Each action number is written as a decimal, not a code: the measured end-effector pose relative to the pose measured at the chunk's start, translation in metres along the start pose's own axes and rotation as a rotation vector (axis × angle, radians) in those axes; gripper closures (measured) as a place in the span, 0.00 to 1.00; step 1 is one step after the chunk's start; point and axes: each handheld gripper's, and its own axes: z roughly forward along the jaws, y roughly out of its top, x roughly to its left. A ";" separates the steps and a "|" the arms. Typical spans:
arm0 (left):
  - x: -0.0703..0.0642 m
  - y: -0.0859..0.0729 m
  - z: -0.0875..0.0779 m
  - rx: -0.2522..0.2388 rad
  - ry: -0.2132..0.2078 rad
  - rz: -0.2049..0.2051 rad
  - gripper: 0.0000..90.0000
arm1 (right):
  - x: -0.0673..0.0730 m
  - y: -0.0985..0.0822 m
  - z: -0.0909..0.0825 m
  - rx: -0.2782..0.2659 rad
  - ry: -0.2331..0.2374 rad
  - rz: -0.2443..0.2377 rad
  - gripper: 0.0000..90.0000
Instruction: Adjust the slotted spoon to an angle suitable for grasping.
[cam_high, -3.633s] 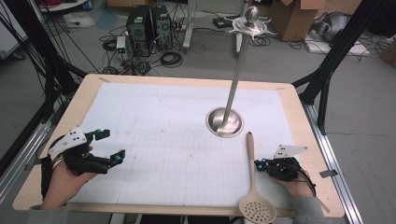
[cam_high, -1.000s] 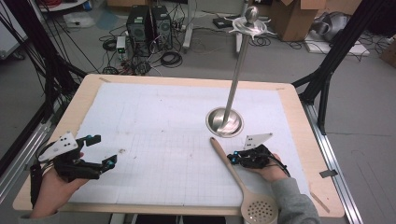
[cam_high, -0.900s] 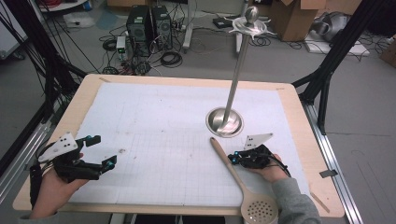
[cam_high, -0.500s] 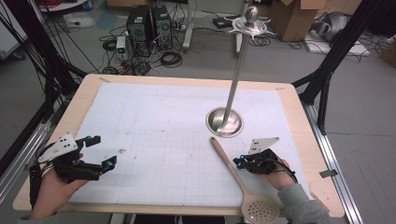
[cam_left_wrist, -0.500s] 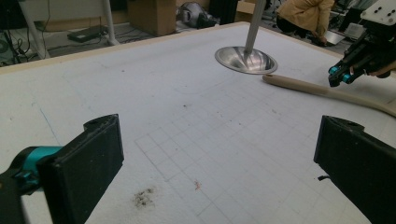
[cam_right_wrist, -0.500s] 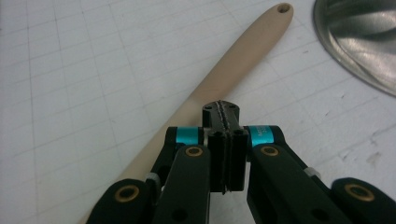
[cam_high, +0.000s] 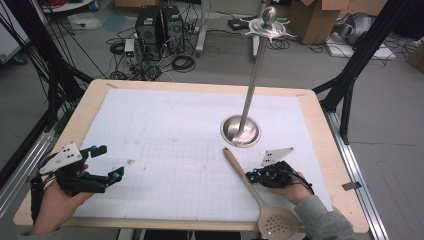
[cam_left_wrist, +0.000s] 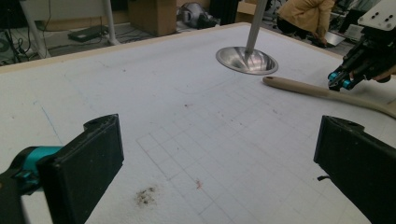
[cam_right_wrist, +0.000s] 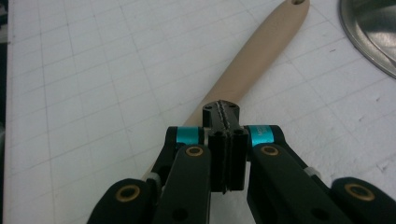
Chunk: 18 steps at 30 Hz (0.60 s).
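A beige slotted spoon (cam_high: 238, 166) lies on the white gridded mat, its handle pointing away and to the left and its perforated head at the table's near edge. My right gripper (cam_high: 251, 176) is shut, its tips low over the middle of the handle from the right side. In the right gripper view the jaws (cam_right_wrist: 220, 108) are pressed together with nothing between them, and the spoon handle (cam_right_wrist: 261, 51) runs on beyond them. My left gripper (cam_high: 111, 161) rests open near the front left, with bare mat between its jaws. From the left gripper view, the spoon (cam_left_wrist: 303, 87) and right gripper (cam_left_wrist: 339, 84) show at far right.
A steel stand with a round base (cam_high: 241, 131) and a tall pole stands just beyond the spoon's handle tip. The wooden table edge (cam_high: 320, 125) runs close on the right. Black frame posts flank the table. Computers, cables and boxes sit on the floor behind.
Since the earliest frame the spoon's handle has swung left and my right gripper has moved left to it. Over the last second the right gripper shifted only slightly; the left stayed still.
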 end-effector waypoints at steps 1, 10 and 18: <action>0.000 0.000 0.000 0.000 0.000 0.000 0.02 | 0.000 0.000 0.000 0.000 0.000 0.000 1.00; 0.001 -0.001 -0.001 -0.002 0.002 -0.006 0.02 | -0.005 0.018 0.022 0.044 0.028 -0.052 1.00; 0.001 -0.001 -0.004 -0.008 0.006 -0.006 0.02 | -0.006 0.019 0.009 0.018 0.004 -0.037 1.00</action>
